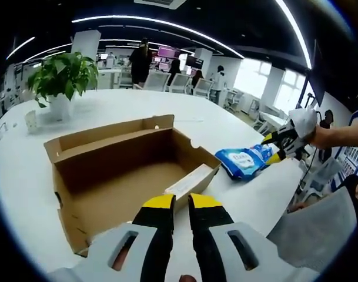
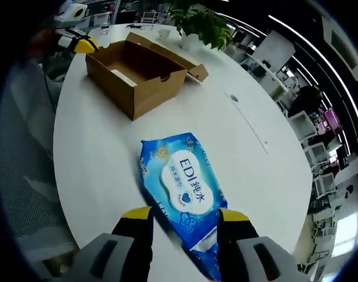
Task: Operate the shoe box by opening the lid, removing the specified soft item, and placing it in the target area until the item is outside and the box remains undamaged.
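Two hand-held grippers are in use. The right hand-held gripper [image 2: 183,222] is spread around one end of the blue wipes pack [image 2: 181,197], which lies flat on the white surface [image 2: 261,158], outside and just beside the shoe box [image 1: 129,170]; whether the pads press the pack cannot be told. Placement is judged nearly complete. The left hand-held gripper [image 1: 181,202], its jaws pressed nearly together and holding nothing, is kept at the near edge of the shoe box, probably to steady it. The lid is folded back behind the shoe box. A potted plant [image 1: 62,79] stands beyond the shoe box, well apart. Nothing obstructs withdrawal.
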A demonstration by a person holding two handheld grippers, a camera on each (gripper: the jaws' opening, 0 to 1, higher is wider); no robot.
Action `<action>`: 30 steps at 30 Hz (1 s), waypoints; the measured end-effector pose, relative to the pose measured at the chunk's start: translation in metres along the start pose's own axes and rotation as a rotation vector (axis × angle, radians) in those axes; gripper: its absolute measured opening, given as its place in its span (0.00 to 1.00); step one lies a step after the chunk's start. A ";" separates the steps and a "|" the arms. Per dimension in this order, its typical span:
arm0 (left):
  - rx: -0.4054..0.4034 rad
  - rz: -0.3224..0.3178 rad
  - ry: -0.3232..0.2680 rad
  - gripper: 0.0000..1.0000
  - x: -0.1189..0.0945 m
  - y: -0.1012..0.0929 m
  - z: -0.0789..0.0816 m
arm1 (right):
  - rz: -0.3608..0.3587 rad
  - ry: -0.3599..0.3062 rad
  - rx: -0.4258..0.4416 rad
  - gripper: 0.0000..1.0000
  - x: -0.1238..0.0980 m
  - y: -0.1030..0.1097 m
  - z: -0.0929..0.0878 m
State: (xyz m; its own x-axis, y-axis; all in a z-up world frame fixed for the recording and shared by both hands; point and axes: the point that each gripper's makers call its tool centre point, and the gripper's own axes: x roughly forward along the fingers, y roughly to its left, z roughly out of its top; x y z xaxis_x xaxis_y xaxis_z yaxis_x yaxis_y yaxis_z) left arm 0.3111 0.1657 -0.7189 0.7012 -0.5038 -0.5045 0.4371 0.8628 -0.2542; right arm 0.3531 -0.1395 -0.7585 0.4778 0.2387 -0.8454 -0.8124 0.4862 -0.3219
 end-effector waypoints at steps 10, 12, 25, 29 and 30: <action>-0.009 0.003 0.003 0.07 0.000 0.001 -0.002 | 0.042 -0.078 -0.035 0.40 0.010 0.025 0.056; -0.008 0.004 0.006 0.07 0.001 0.001 -0.002 | 0.052 -0.096 -0.033 0.40 0.012 0.029 0.068; -0.009 0.005 0.052 0.11 0.005 0.002 -0.014 | 0.120 -0.172 -0.036 0.39 0.028 0.039 0.139; -0.014 0.014 0.050 0.11 0.006 0.005 -0.013 | 0.144 -0.196 -0.038 0.39 0.030 0.041 0.161; -0.018 0.016 0.048 0.11 0.005 0.006 -0.013 | 0.153 -0.201 -0.036 0.39 0.031 0.042 0.165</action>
State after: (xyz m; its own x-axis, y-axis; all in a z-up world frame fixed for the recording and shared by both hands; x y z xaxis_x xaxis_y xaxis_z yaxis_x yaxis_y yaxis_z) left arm 0.3102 0.1688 -0.7340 0.6803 -0.4874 -0.5474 0.4150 0.8718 -0.2604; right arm 0.3888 0.0275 -0.7284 0.4022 0.4715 -0.7848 -0.8900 0.4023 -0.2144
